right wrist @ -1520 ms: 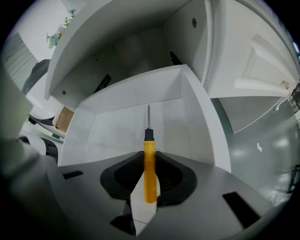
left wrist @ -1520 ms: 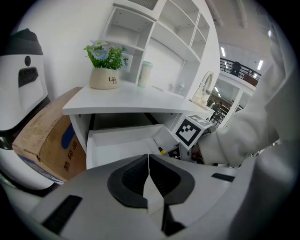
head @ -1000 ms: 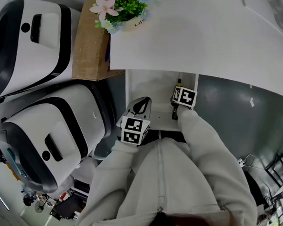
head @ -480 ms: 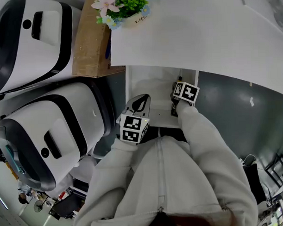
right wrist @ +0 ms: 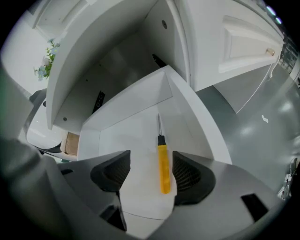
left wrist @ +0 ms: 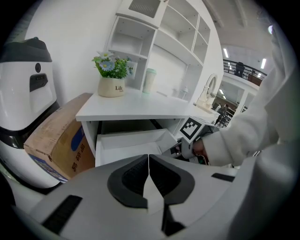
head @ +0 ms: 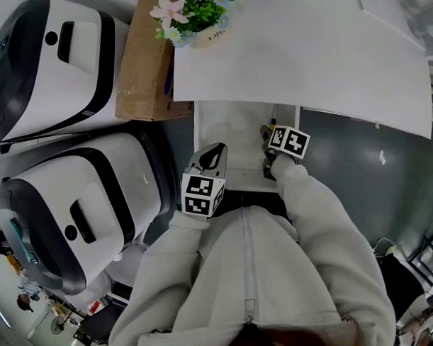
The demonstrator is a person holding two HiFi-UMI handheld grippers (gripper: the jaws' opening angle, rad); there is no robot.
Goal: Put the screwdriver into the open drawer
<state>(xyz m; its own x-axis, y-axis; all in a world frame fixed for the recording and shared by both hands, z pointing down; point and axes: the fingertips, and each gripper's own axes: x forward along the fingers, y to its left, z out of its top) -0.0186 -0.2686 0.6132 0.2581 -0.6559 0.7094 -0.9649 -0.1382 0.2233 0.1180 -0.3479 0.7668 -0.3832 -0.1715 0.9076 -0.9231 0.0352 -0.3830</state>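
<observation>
Screwdriver [right wrist: 163,169]: judged light, rigid, smooth handle; grip mid-handle; lies loose on drawer [right wrist: 123,133] floor; Right gripper [right wrist: 151,172] jaws just opened wide, straddling it untouched; left gripper [left wrist: 148,176] closed, empty.

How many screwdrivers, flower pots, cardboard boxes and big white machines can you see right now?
screwdriver: 1
flower pot: 1
cardboard box: 1
white machines: 2
Total: 5

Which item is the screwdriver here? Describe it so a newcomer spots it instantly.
Under the white desk a white drawer stands pulled open. On its floor, near the right-hand wall, lies the screwdriver: the only yellow thing there, with a thin dark shaft pointing inward.
</observation>
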